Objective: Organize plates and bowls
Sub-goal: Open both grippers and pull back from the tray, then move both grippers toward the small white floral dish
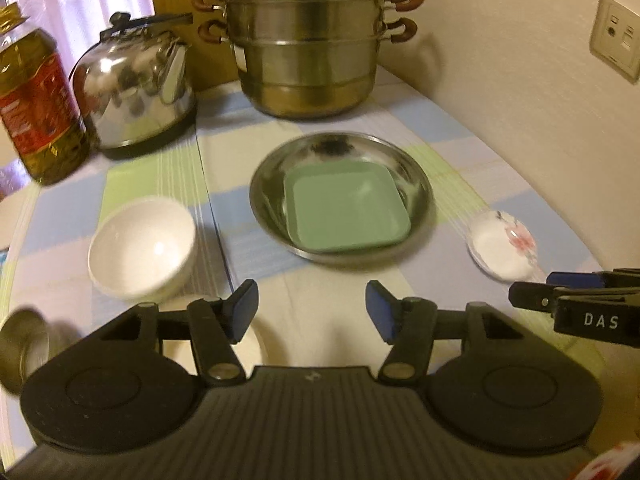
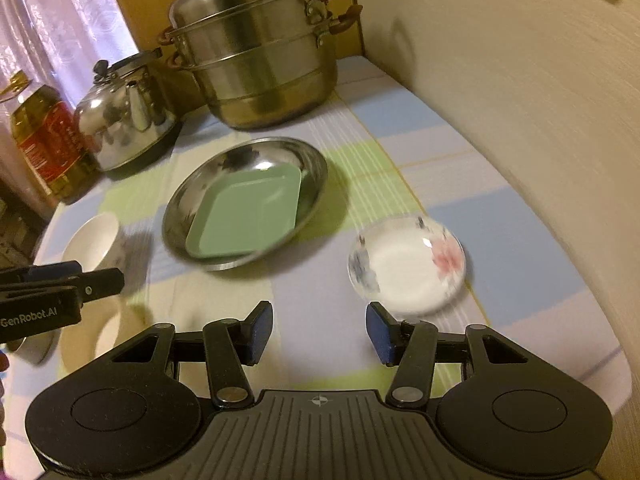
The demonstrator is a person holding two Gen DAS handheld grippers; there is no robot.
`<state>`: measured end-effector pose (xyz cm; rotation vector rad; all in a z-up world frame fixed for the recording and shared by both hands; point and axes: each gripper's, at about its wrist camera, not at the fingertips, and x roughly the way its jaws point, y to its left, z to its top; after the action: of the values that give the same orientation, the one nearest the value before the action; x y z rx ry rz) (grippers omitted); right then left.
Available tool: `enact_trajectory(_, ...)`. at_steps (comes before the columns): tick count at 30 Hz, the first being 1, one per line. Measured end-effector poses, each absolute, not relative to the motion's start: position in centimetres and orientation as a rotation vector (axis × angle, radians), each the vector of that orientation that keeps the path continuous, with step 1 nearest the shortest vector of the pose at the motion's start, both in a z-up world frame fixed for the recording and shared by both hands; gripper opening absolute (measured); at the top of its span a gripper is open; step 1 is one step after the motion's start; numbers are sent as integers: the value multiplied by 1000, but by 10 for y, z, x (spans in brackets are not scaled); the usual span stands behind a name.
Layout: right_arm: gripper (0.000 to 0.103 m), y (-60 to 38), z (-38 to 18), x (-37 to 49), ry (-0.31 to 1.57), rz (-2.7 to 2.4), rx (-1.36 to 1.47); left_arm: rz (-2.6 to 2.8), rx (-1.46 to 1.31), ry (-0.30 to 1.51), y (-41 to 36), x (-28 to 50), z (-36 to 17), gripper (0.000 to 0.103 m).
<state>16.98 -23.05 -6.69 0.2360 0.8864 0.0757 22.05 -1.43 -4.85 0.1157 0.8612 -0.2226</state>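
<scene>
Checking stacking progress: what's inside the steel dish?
A green square plate lies inside the steel dish, covering most of its bottom. Whatever might lie under the plate is hidden.

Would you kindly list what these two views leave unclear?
- Left wrist view: a metal cup cut by the left edge.
- Left wrist view: a pale dish hidden behind the left tool.
- Right wrist view: the flowered saucer pattern is motion-blurred.
</scene>
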Motion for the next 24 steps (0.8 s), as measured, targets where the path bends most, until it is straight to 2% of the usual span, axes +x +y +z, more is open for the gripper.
enact_trajectory(4, 52, -239, -61, 147, 904, 98, 232, -209, 96, 905, -22, 197, -46, 54)
enact_trajectory(24, 52, -271, -59, 83, 953, 177, 240, -90, 22, 964, -43, 118, -42, 54)
